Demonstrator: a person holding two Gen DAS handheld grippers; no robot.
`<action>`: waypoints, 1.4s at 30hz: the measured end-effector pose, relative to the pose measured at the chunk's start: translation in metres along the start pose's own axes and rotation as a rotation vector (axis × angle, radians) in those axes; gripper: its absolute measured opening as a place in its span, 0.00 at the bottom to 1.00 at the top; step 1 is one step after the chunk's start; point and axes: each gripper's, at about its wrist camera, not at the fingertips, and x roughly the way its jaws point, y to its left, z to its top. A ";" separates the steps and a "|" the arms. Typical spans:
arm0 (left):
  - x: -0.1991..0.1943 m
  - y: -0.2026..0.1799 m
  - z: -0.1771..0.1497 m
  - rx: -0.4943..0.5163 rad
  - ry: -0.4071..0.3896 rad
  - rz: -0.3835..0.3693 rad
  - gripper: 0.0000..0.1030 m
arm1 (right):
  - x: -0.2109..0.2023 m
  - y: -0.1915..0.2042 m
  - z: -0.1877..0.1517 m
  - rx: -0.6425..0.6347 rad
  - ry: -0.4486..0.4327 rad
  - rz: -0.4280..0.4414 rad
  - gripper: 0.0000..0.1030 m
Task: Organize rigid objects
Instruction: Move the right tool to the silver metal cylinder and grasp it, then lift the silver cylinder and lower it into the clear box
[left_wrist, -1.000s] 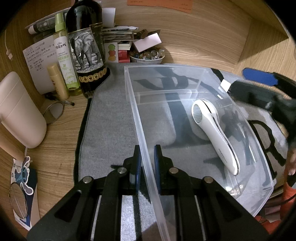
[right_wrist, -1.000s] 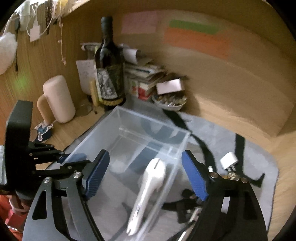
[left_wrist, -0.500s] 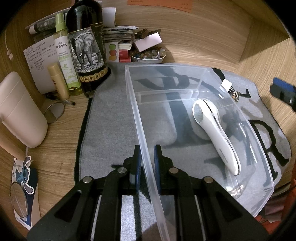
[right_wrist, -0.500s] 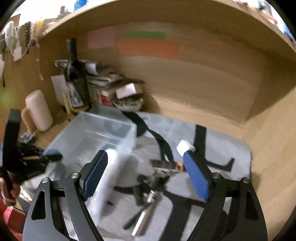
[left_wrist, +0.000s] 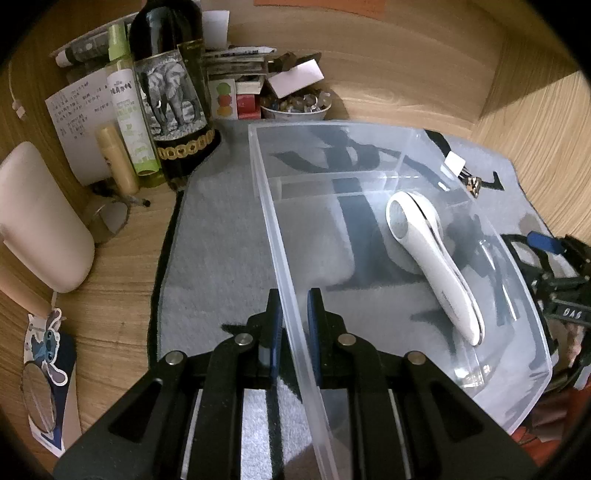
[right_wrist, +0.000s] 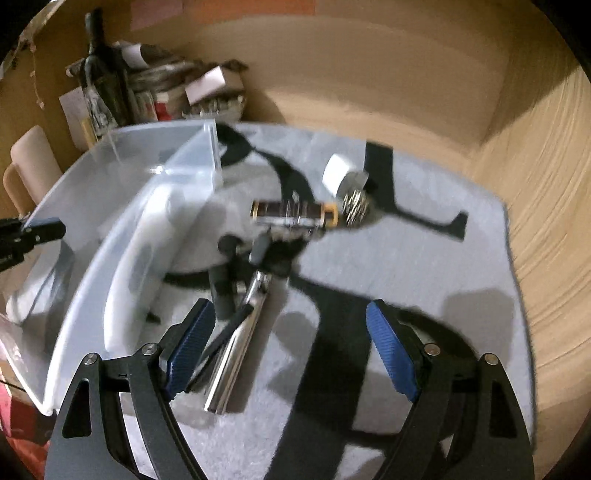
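Note:
My left gripper (left_wrist: 294, 325) is shut on the near wall of a clear plastic bin (left_wrist: 269, 206) that stands on a grey mat. A white handheld device (left_wrist: 432, 258) lies inside the bin. My right gripper (right_wrist: 288, 347) is open and empty, low over the mat to the right of the bin (right_wrist: 110, 229). Between and ahead of its fingers lie a shiny metal cylinder (right_wrist: 236, 354), a dark tool (right_wrist: 221, 291), a brown and gold bar (right_wrist: 295, 214) and a white plug (right_wrist: 336, 173). The right gripper shows at the right edge of the left wrist view (left_wrist: 554, 266).
A dark wine bottle (left_wrist: 170, 96), a green spray bottle (left_wrist: 127, 118), a small bowl (left_wrist: 295, 107), stacked books and papers crowd the back left. A beige rounded container (left_wrist: 40, 221) stands at the left. Wooden walls close the back and right.
My right gripper has swung away from above the bin to the right and come down low over the loose objects on the mat. The left gripper and bin have not moved.

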 end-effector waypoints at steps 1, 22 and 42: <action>0.001 0.000 0.000 -0.001 0.002 0.000 0.13 | 0.002 0.001 -0.003 0.001 -0.004 -0.015 0.79; 0.000 -0.004 0.002 -0.008 -0.001 0.009 0.12 | 0.016 -0.002 -0.010 0.050 0.009 0.057 0.15; -0.002 -0.005 0.003 -0.006 -0.006 0.019 0.12 | 0.020 -0.010 -0.007 0.059 0.043 0.065 0.27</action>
